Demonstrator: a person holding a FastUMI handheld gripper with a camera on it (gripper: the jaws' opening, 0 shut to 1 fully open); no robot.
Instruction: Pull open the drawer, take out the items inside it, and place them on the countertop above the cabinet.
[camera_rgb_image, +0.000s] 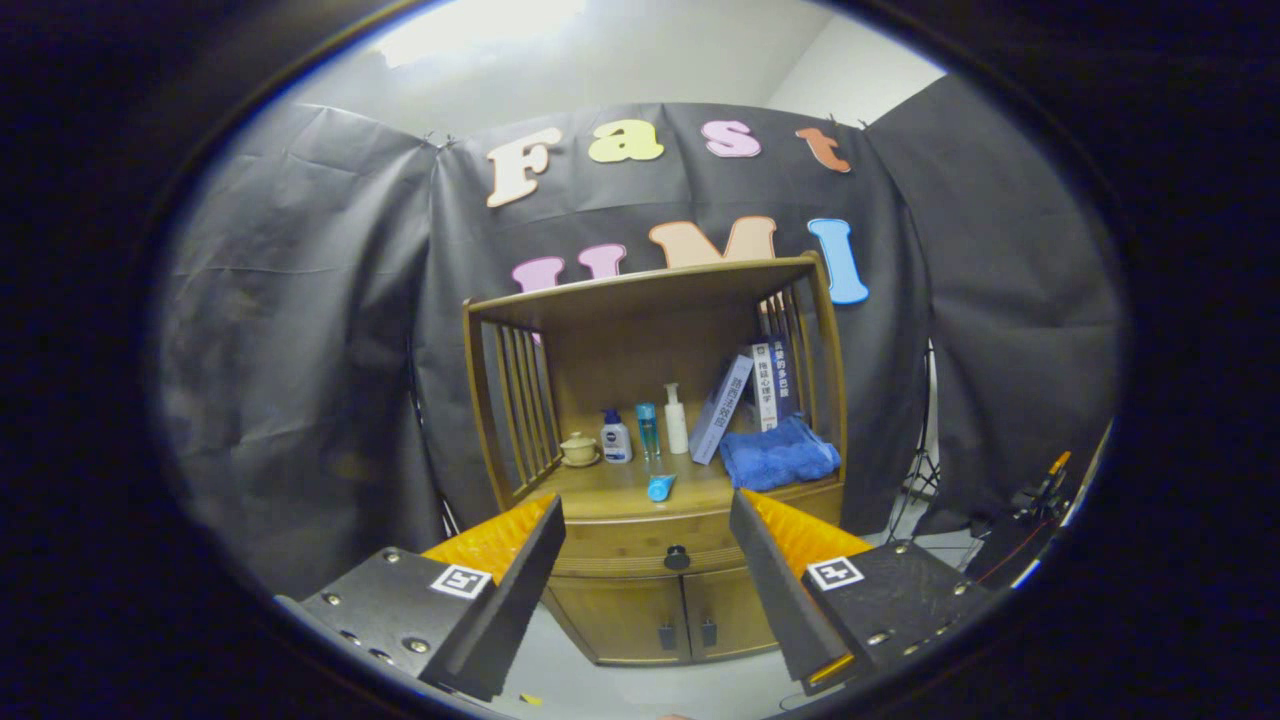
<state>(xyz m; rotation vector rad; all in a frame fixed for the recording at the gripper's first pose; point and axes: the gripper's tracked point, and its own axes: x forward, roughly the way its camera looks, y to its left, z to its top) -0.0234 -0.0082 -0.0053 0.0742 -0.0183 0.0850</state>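
A wooden cabinet (640, 600) stands ahead against the booth's wall. Its drawer (640, 545) is pushed in, with a dark round knob (677, 557) at the middle of its front. My gripper (648, 520) is open, some way back from the cabinet, and the knob shows between and beyond the fingers. Nothing is held. On the countertop (610, 490) above the drawer lies a small blue tube (660, 487) near the front edge. The drawer's inside is hidden.
At the back of the countertop stand a small lidded cup (579, 449), three bottles (645, 430), leaning books (745, 395) and a folded blue towel (778, 455). Slatted sides and a wooden roof (650, 290) enclose it. Two small doors (655, 615) sit below the drawer. A tripod and cables (1030, 500) stand right.
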